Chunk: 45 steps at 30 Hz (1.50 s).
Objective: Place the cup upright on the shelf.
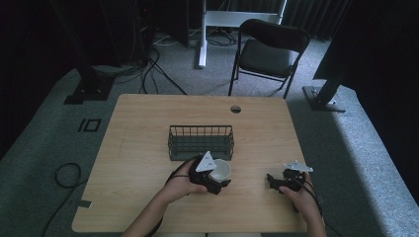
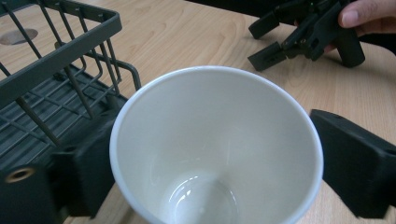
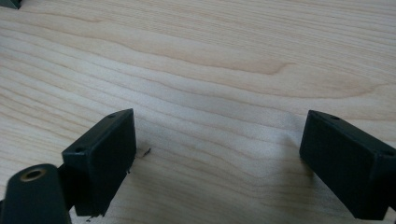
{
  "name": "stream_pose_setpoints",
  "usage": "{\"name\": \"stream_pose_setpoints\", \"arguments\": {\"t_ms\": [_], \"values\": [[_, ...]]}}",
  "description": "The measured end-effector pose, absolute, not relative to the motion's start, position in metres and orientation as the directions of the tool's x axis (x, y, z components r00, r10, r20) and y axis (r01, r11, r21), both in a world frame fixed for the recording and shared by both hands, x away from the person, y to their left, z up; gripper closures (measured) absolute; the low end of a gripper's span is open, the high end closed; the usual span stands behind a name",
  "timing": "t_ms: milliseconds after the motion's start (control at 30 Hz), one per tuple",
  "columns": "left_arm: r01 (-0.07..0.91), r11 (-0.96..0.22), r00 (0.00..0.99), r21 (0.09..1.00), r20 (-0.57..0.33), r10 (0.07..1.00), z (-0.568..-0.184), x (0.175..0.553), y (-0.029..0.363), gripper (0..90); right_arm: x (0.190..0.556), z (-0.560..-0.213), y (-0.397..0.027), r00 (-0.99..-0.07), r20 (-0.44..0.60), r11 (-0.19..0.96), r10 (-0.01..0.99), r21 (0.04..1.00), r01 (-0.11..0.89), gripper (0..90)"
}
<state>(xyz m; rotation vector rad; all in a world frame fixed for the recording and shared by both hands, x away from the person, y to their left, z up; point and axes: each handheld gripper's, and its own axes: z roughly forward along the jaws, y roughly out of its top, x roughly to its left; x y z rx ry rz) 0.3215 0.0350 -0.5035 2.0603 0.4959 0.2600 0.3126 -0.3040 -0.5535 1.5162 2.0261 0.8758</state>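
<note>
Grey carpet, a folding chair (image 1: 269, 49) and dark stands surround your wooden desk (image 1: 143, 123), which carries a dark wire basket (image 1: 200, 141) near its middle. Your left gripper (image 1: 213, 178) sits just on the near side of that basket, with a white cup (image 1: 221, 170) between its jaws. In the left gripper view the cup (image 2: 215, 144) is seen from above, open mouth toward the camera, and the basket (image 2: 51, 84) stands close at its left. The jaws bracket the cup's sides, one pad on each flank; they look to be touching the wall, though the contact itself is hard to confirm.

Your right gripper (image 1: 281, 181) rests toward the near right corner of the desk, well apart from the cup, jaws spread wide with nothing but bare wood (image 3: 210, 60) between them.

To do this step well, judging by the layout, the cup is bound for the basket. Squeeze firmly on the smooth wall, since glazed sides slip. Lift high enough for the base to clear the basket's top rail, carry it over, and lower it straight down onto the wire floor before you let go. Keep the right gripper parked.

The cup's base is cut off below the frame in the left gripper view, so you can't tell whether it rests on the desk or is already raised. From above, your hand (image 1: 185, 180) and the grey plate cover part of the cup.
</note>
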Motion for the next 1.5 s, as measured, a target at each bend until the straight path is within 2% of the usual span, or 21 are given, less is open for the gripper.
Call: {"name": "stream_pose_setpoints", "arguments": {"t_ms": [100,233,333,467,1033,1500], "values": [[0.24,-0.452,0.89,0.859,-0.009,0.455,-0.504,0.322,0.035,19.6,0.313,-0.554,-0.304,-0.287,0.012,0.19,0.958,0.722,0.665,10.5],[0.223,-0.473,0.895,0.852,0.014,0.447,-0.501,0.32,0.034,19.9,0.313,-0.554,-0.304,-0.287,0.012,0.19,0.958,0.722,0.665,10.5],[0.238,-0.448,0.895,0.862,-0.015,0.446,-0.497,0.321,0.034,20.0,0.313,-0.554,-0.304,-0.287,0.012,0.19,0.958,0.722,0.665,10.5],[0.229,-0.45,0.894,0.863,-0.003,0.448,-0.492,0.321,0.035,20.1,0.313,-0.554,-0.304,-0.287,0.012,0.19,0.958,0.722,0.665,10.5],[0.188,-0.404,0.901,0.895,0.007,0.434,-0.448,0.323,0.036,20.3,0.313,-0.554,-0.304,-0.287,0.012,0.19,0.958,0.722,0.665,10.5],[0.152,-0.335,0.845,0.93,0.053,0.532,-0.402,0.339,0.038,20.3,0.313,-0.554,-0.304,-0.287,0.012,0.19,0.958,0.722,0.665,10.4]]}}
